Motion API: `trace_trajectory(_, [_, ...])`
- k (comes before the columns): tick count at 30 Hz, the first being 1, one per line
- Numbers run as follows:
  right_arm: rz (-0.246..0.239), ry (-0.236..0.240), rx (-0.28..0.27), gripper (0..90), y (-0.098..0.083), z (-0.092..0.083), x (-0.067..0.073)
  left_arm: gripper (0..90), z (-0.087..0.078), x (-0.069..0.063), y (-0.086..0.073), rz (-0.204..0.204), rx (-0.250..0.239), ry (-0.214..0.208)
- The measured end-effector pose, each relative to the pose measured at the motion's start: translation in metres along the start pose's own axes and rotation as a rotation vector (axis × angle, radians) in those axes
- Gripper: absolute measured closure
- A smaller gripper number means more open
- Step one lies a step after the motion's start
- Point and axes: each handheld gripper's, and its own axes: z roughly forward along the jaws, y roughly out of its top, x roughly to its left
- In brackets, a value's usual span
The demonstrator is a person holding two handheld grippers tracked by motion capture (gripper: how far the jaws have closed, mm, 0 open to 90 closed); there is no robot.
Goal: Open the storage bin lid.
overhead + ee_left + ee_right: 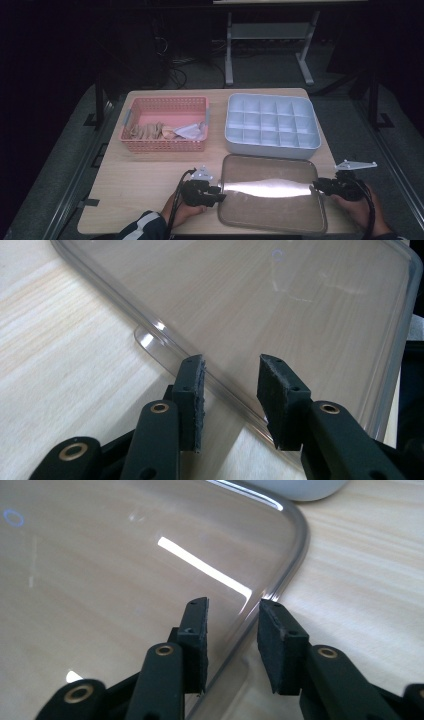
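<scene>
A clear plastic lid (272, 192) lies flat on the wooden table (145, 185) near the front edge. My left gripper (220, 192) is at the lid's left edge and my right gripper (317, 186) at its right edge. In the left gripper view the lid (300, 305) runs its raised rim between the jaws of the left gripper (231, 370), with a gap still showing beside the pads. In the right gripper view the lid (100, 580) has its rim, just below a rounded corner, between the jaws of the right gripper (232, 607), and the pads stand apart from it.
A pink basket (165, 145) with wooden pieces and a white wrapper stands at the back left. A white box (270, 148) divided into several compartments stands at the back right, just behind the lid. Its edge shows as the white box (300, 487) in the right gripper view.
</scene>
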Motion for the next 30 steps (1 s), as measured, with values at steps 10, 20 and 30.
trace_trajectory(10, [0.007, -0.027, 0.003, 69.6, 0.009, 0.003, -0.012, 61.7, 0.008, -0.001, 0.006, 0.006, -0.002, -0.008])
trace_trajectory(20, [-0.028, -0.093, 0.007, 67.4, 0.021, 0.004, -0.012, 60.4, 0.012, -0.007, 0.009, 0.044, 0.006, -0.028])
trace_trajectory(30, [-0.14, -0.052, -0.091, 59.6, 0.055, -0.012, 0.028, 50.1, -0.013, -0.001, 0.009, 0.12, -0.033, 0.025])
